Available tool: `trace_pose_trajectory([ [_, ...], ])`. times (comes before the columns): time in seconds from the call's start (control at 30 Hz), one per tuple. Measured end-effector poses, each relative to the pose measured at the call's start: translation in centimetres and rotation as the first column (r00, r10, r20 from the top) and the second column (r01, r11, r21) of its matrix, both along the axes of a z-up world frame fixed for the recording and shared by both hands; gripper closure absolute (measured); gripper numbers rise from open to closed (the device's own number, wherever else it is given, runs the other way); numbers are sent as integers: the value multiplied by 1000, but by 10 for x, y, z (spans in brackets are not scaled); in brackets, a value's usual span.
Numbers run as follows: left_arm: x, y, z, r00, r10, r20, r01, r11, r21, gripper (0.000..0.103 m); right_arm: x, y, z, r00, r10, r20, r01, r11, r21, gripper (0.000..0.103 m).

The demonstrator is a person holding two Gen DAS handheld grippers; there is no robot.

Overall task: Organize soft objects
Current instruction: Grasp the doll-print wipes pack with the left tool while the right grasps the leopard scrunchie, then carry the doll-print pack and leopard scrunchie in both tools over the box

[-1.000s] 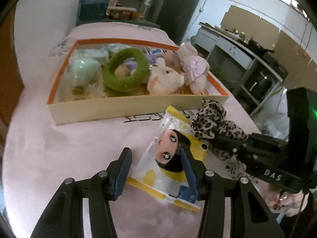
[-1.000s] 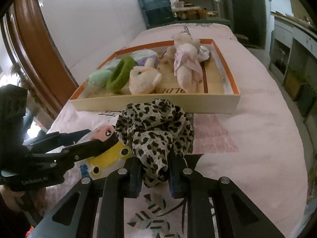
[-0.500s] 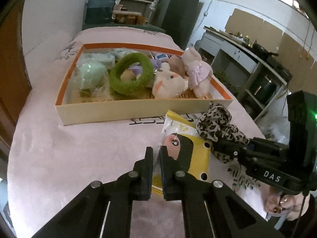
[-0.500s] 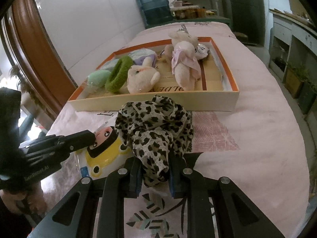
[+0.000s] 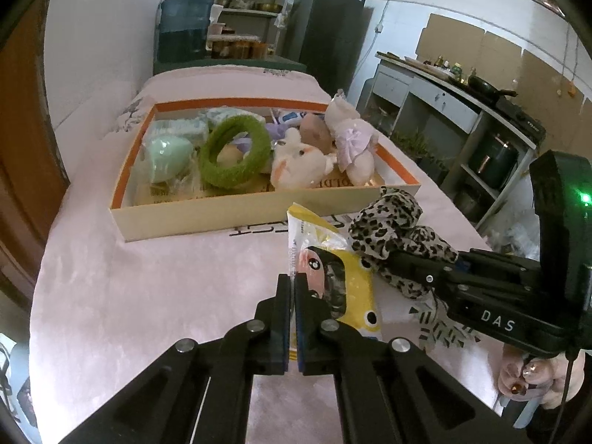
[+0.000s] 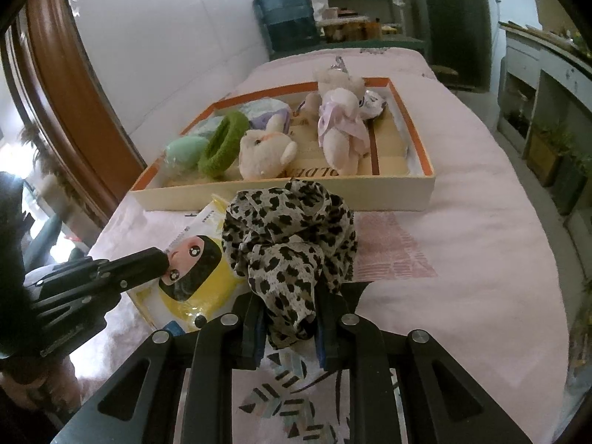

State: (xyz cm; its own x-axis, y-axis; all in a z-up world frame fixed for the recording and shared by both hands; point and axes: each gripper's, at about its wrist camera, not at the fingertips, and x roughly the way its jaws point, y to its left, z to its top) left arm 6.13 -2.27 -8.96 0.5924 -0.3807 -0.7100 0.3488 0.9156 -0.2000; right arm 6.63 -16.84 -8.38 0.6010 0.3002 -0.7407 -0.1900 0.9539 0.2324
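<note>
Near the front edge of the table (image 5: 140, 296), just short of the box (image 5: 207, 218), left gripper (image 5: 292, 288) is pinched flat on the left edge of a yellow packet (image 5: 355, 281) with a doll face printed on it; the jaws show no gap but the thin film. Right gripper (image 6: 290, 318) is clamped on a bunched leopard-print scarf (image 6: 288, 229), which sits touching the packet's right side, both on the pink cloth between grippers and box. Judgement: the step is a lift and carry into the box. A pinch on edge film alone may slip or tear, so raise slowly, keep the packet hanging, and clear the near wall before letting go. Bare floor shows at the box's right end, beside the plush toys (image 6: 340, 125); that looks the best landing spot. The packet's long axis runs from the grippers toward the box, top end pointing at the near wall, its left side tilted up off the cloth.
</note>
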Motion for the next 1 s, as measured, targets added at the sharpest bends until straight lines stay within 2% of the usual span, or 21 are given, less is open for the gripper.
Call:
trace_pose_trajectory([
  [0.37,-15,3,24,997,1,77,1,1000,-17,102,-12,-2,19,999,-9,47,9,1000,-6,84],
  [1.0,-27,13,69,983,14,185,-8,1000,-30,102,-17,14,61,989,42,142,-36,998,-45,84],
])
